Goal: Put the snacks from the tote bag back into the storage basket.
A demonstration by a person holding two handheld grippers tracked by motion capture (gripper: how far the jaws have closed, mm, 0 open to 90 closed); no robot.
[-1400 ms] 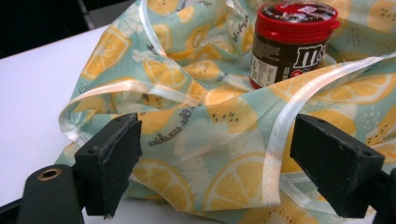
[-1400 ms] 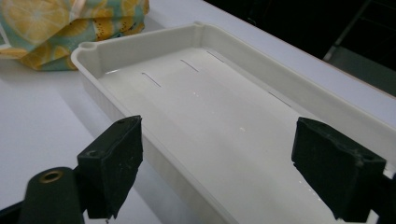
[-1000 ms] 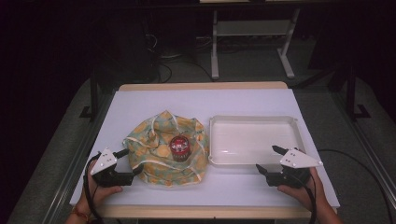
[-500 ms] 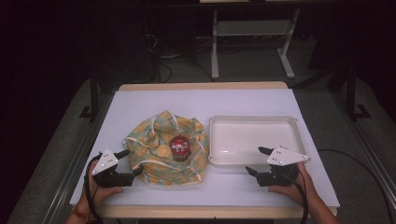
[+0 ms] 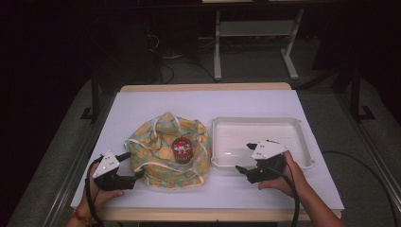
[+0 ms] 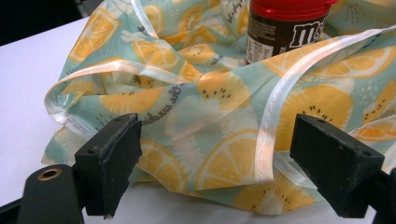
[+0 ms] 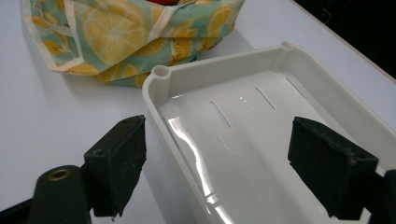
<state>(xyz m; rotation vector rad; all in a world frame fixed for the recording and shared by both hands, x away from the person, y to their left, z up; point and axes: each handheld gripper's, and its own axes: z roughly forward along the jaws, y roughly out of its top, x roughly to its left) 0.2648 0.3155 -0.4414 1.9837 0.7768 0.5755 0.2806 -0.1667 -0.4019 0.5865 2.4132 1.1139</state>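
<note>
Left gripper view looks between two black jaws spread wide apart with nothing clamped; the left gripper (image 6: 212,175) sits low over the white table (image 6: 28,74) right at the near edge of a lemon-print cloth bag (image 6: 210,121), whose pale ribbon trim runs in folds across the gap between the jaws. Whether the jaws touch the fabric cannot be told. Past the folds, a brown M&M's jar (image 6: 280,32) with a red lid stands upright inside the crumpled bag.

Right gripper view has its own jaws parted just as wide, holding nothing; the right gripper (image 7: 233,170) hangs over the near corner of a white plastic tray (image 7: 161,77), one jaw outside the rim over the table, the other over the glossy tray floor. Beyond that corner lies the same bag, close to the tray but apart from it.

From the high view, the left gripper (image 5: 130,165) lies at the bag's near left edge, held by the left hand (image 5: 101,191), and the right gripper (image 5: 246,157) is at the tray's near left part, held by the right hand (image 5: 281,177). The bag (image 5: 153,144) lies spread open on the left middle of the table, the jar (image 5: 182,150) near its centre, and the tray (image 5: 295,125) sits just to its right
</note>
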